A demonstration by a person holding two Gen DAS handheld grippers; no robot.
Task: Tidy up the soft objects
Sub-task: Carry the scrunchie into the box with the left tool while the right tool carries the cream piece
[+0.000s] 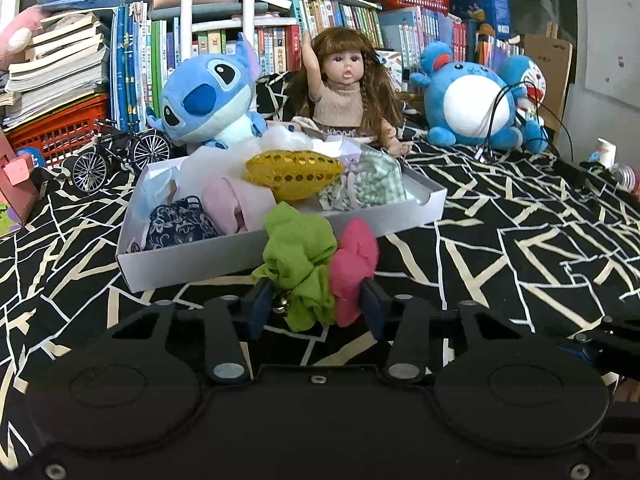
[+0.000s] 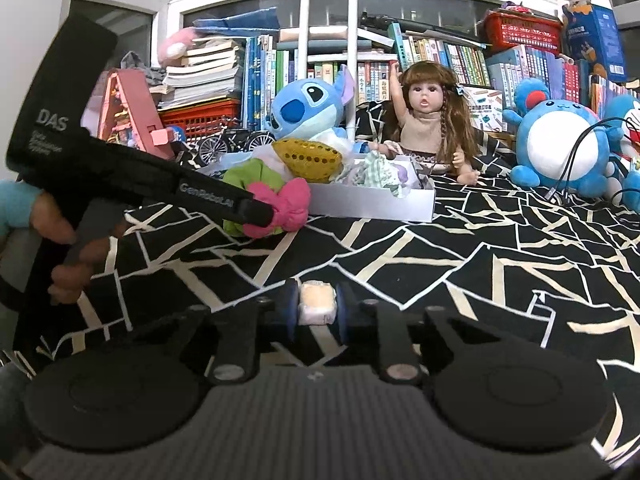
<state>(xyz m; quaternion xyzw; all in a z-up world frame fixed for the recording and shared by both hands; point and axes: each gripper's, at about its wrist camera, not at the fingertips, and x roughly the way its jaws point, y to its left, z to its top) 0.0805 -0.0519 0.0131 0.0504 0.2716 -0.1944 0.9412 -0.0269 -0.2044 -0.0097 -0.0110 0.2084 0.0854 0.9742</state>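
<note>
The green and pink cloth bundle (image 1: pixel 316 268) sits pinched between the pads of the left gripper (image 1: pixel 318 300), just near of the white box (image 1: pixel 192 256) already holding other soft items. The right gripper (image 2: pixel 316 308) is clamped on 1 small cream foam block (image 2: pixel 316 307), low over the black patterned cover (image 2: pixel 480 280), well nearer than the box. To do this well, I judge each load should be lifted clear of the near wall, carried over a free spot, then released low so nothing spills beside the gold pouch (image 1: pixel 294 174).
</note>
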